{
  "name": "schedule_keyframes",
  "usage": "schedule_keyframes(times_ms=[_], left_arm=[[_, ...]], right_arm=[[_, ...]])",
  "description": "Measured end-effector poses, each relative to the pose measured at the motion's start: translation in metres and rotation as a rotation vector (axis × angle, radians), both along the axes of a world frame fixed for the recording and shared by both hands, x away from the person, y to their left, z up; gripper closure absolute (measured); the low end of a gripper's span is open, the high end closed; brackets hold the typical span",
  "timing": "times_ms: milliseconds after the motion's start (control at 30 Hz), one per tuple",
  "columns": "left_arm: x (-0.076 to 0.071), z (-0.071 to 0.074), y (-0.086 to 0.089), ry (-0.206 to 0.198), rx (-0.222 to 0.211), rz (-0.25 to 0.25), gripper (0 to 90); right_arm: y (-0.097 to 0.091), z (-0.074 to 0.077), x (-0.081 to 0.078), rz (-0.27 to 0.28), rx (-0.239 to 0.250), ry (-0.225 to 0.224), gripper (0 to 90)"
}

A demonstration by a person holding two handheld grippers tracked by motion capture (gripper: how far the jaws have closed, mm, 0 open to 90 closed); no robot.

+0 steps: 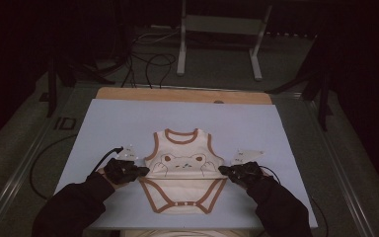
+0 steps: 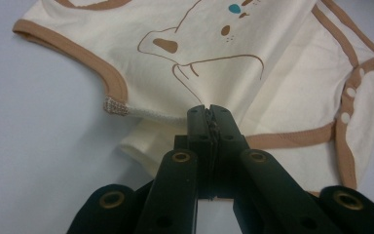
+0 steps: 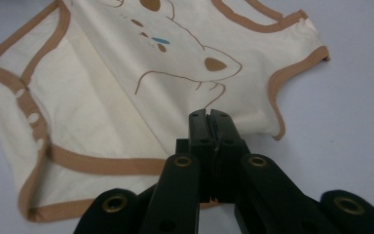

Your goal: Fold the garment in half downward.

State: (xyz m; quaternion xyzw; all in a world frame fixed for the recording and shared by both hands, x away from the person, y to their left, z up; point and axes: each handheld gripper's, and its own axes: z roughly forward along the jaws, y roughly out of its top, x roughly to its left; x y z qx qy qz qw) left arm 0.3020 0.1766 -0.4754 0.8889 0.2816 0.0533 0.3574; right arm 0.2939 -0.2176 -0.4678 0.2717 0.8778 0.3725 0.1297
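A cream baby bodysuit (image 1: 183,170) with brown trim and a bear print lies flat on the pale mat (image 1: 108,128), neck to the far side. Its snap flap (image 1: 185,200) points to the near edge. At the garment's left side, around waist height, sits my left gripper (image 1: 143,171). Its jaws are shut on the side edge of the bodysuit (image 2: 253,53), just below the armhole trim (image 2: 114,87). My right gripper (image 1: 223,170) mirrors it on the right side, shut on the bodysuit's fabric (image 3: 175,63) near the bear's paw print. Dark sleeves (image 1: 74,207) cover both forearms.
The mat covers a wooden table whose bare far edge (image 1: 182,95) shows behind it. Beyond the table stand a metal frame (image 1: 219,24) and loose cables (image 1: 148,61) on the floor. Mat surface lies bare to the left, right and far side of the garment.
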Motion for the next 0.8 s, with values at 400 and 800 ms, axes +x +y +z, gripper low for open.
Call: schedule_keyframes(times_ms=[400, 800], left_arm=[[-0.015, -0.01, -0.002, 0.023, -0.002, -0.022, 89.7], [-0.026, -0.023, -0.003, 0.05, 0.003, -0.033, 89.6]], right_arm=[[-0.003, -0.013, -0.015, 0.0, -0.013, 0.032, 89.7], [-0.001, -0.023, -0.025, 0.013, -0.05, 0.044, 89.7]])
